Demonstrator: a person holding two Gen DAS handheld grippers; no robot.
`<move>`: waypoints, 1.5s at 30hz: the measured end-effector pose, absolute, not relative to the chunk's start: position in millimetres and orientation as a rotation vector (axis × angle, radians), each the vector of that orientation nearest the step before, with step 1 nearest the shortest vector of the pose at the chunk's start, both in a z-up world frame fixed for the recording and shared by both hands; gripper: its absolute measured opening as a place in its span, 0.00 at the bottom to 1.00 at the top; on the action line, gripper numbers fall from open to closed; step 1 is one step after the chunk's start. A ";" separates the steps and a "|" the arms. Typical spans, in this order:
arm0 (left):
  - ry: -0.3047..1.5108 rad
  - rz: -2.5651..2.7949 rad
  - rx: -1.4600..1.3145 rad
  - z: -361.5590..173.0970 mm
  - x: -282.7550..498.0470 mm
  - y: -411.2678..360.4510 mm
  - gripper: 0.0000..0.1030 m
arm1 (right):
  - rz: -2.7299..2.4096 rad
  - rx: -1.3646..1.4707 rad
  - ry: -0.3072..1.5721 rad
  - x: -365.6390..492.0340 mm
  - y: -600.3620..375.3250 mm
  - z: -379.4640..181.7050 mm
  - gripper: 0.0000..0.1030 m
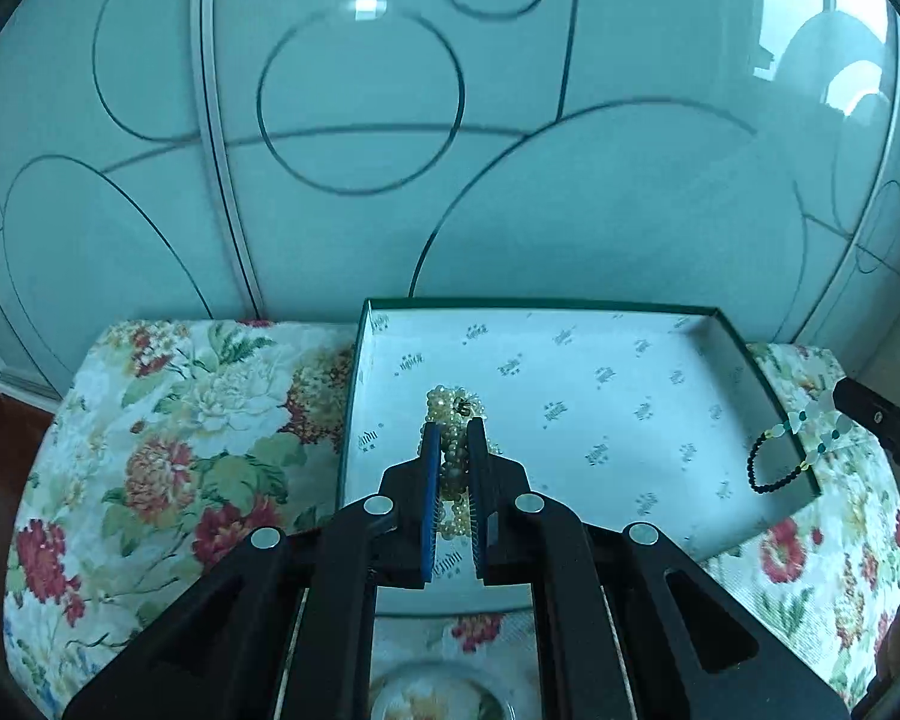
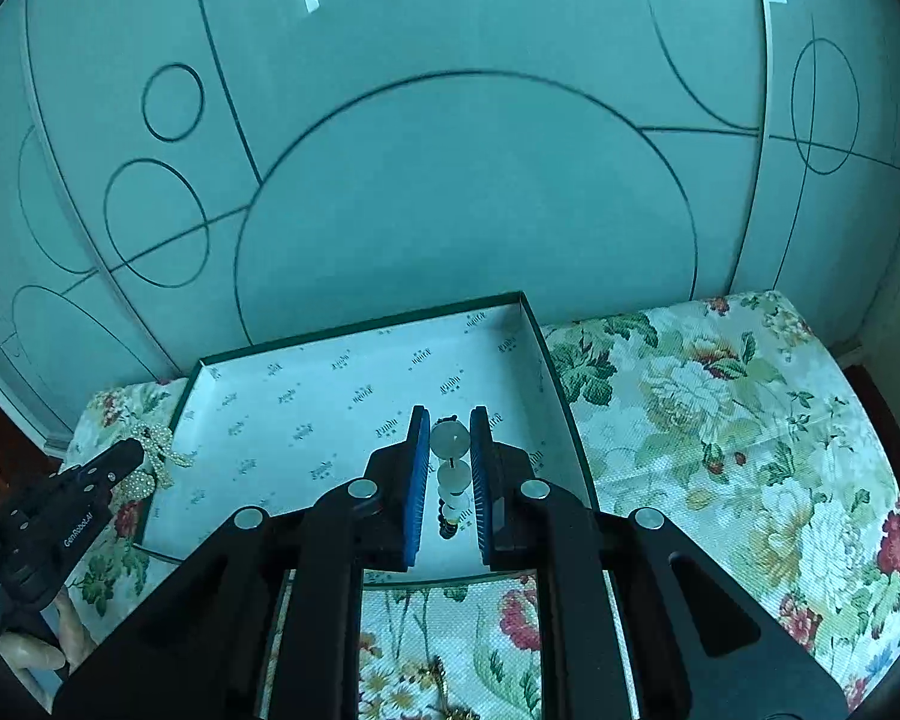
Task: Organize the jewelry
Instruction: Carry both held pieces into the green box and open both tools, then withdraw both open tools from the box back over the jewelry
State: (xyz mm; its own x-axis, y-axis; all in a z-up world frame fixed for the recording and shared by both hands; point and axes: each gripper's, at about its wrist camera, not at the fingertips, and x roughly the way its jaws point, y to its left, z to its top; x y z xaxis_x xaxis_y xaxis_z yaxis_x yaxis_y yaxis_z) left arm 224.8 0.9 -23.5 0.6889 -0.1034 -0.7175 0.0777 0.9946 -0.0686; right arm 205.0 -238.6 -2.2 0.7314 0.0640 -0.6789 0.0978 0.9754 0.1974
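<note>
We are carrying cream pearl strand (image 1: 455,456) pinched in left claw (image 1: 453,438), pale disc-and-black-bead bracelet (image 2: 452,468) pinched in right claw (image 2: 450,429), both hovering over shallow green-rimmed white box (image 1: 570,420) for dropping inside.

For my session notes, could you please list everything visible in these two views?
pearl jewelry: one bundle, cream, held between the left fingers over the box's left part.
beaded bracelet: one, pale discs plus black and teal beads, held between the right fingers at the box's right side.
box: one, open and shallow, green rim, white printed lining, on the cloth.
floral cloth: one, cream with red flowers and green leaves, under the box.
glass panels: pale teal with dark circle lines, behind.
left gripper: one, black with blue pads, shut on the pearls.
right gripper: one, black with blue pads, shut on the bracelet.
</note>
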 end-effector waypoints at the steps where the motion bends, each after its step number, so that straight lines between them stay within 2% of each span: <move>1: 0.822 -0.097 -0.032 -32.7 230.9 -0.5 0.08 | -0.030 0.224 0.777 213.8 -240.5 -14.2 0.13; 11: 0.929 -0.114 0.008 -81.2 260.1 -15.3 0.09 | -0.088 0.214 0.890 247.6 -252.1 -72.8 0.16; 12: 0.933 -0.116 0.013 -83.1 260.7 -16.6 0.10 | -0.087 0.214 0.890 247.8 -252.3 -73.6 0.25; 14: 0.941 -0.121 0.022 -85.2 261.2 -19.0 0.12 | -0.089 0.218 0.878 244.5 -252.5 -72.6 0.37; 16: 0.939 -0.125 0.020 -83.4 258.9 -19.7 0.30 | -0.082 0.227 0.869 240.1 -252.1 -68.0 0.39; 17: 0.929 -0.128 0.016 -80.2 255.3 -19.6 0.43 | -0.078 0.229 0.863 236.5 -251.8 -64.2 0.39; 18: 0.921 -0.131 0.012 -76.4 252.0 -18.9 0.50 | -0.074 0.230 0.855 231.9 -251.4 -59.5 0.39; 19: 0.912 -0.134 0.007 -71.2 246.9 -18.0 0.51 | -0.071 0.232 0.848 228.3 -250.2 -55.0 0.39; 28: 0.895 -0.135 -0.022 -36.7 182.2 1.6 0.55 | -0.025 0.200 0.819 157.7 -238.6 -25.1 0.39; 45: 1.001 -0.017 -0.100 -59.4 63.9 35.7 0.57 | 0.072 0.176 0.962 42.6 -196.1 -66.5 0.39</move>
State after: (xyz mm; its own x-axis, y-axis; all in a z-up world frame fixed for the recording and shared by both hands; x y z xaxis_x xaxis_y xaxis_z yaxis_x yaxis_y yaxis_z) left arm 63.9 35.7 -59.4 0.5400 -0.0601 -0.8395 -0.0317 0.9953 -0.0916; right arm 42.6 -196.1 -66.5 0.5710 0.1390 -0.8091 0.0168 0.9834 0.1808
